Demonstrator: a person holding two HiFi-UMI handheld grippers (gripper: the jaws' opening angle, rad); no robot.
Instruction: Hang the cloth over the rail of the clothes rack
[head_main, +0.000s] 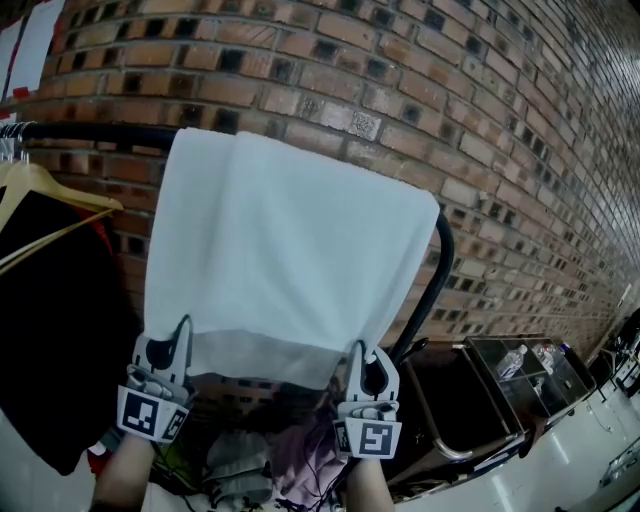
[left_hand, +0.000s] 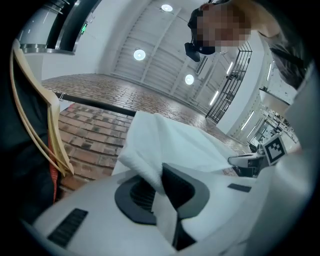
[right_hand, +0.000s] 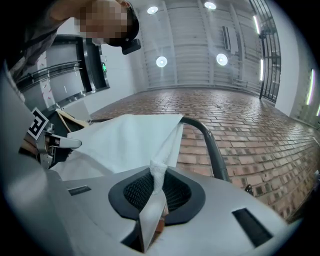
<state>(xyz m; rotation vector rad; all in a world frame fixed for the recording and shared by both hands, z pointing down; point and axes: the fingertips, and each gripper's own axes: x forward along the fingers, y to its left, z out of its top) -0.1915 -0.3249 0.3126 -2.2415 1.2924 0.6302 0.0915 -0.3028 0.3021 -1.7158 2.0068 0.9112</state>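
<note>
A white cloth (head_main: 280, 250) hangs over the black rail (head_main: 441, 262) of the clothes rack, in front of the brick wall. My left gripper (head_main: 181, 328) is shut on its lower left corner, and my right gripper (head_main: 357, 352) is shut on its lower right corner. In the left gripper view the cloth (left_hand: 170, 145) is bunched between the jaws of the left gripper (left_hand: 160, 186), with the rail (left_hand: 95, 104) beyond it. The right gripper view shows a twisted corner of the cloth (right_hand: 125, 140) pinched in the right gripper (right_hand: 157, 192), beside the rail's bend (right_hand: 205, 145).
A wooden hanger (head_main: 50, 200) with a black garment (head_main: 50, 330) hangs on the rail at the left. A dark trolley (head_main: 480, 400) stands at the lower right. Loose clothes (head_main: 280, 460) lie piled below the rail. The brick wall (head_main: 400, 90) is close behind.
</note>
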